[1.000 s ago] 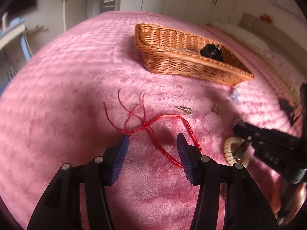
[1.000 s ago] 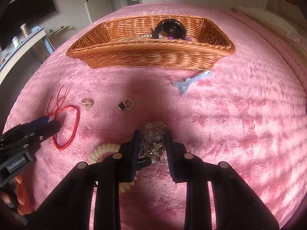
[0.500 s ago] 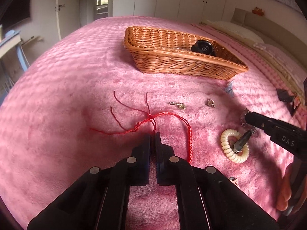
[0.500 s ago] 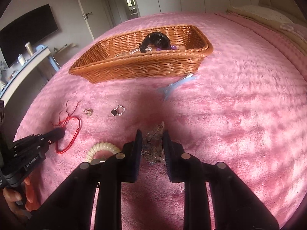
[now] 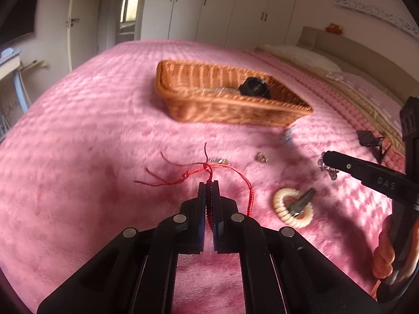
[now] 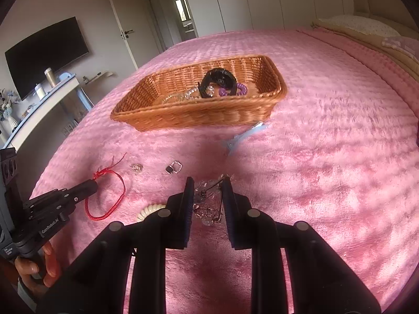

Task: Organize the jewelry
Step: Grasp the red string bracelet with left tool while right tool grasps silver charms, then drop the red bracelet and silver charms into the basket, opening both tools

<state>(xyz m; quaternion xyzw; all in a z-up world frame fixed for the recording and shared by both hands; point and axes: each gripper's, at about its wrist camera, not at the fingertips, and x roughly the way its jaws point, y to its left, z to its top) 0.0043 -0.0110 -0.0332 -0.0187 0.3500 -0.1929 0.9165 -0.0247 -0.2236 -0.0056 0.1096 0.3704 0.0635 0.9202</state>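
My left gripper (image 5: 208, 183) is shut on a red cord bracelet (image 5: 244, 180), lifting it off the pink blanket; it also shows in the right wrist view (image 6: 104, 198). My right gripper (image 6: 208, 183) is shut on a clear crystal bead bracelet (image 6: 207, 204), held above the blanket. The wicker basket (image 5: 222, 107) stands ahead, holding a black watch (image 6: 217, 81), a purple coil hair tie (image 6: 239, 89) and clear jewelry. The right gripper also shows in the left wrist view (image 5: 327, 158).
On the blanket lie a cream coil hair tie (image 5: 293, 208) with a dark clip, a small silver earring (image 6: 136, 167), a square ring (image 6: 174, 168) and a light-blue hair clip (image 6: 243, 137). A desk (image 6: 39, 104) stands beyond the bed's left edge.
My left gripper closed on the red cord and rose with it. My right gripper lifted with the crystal bracelet, and both now sit higher and look toward the basket.
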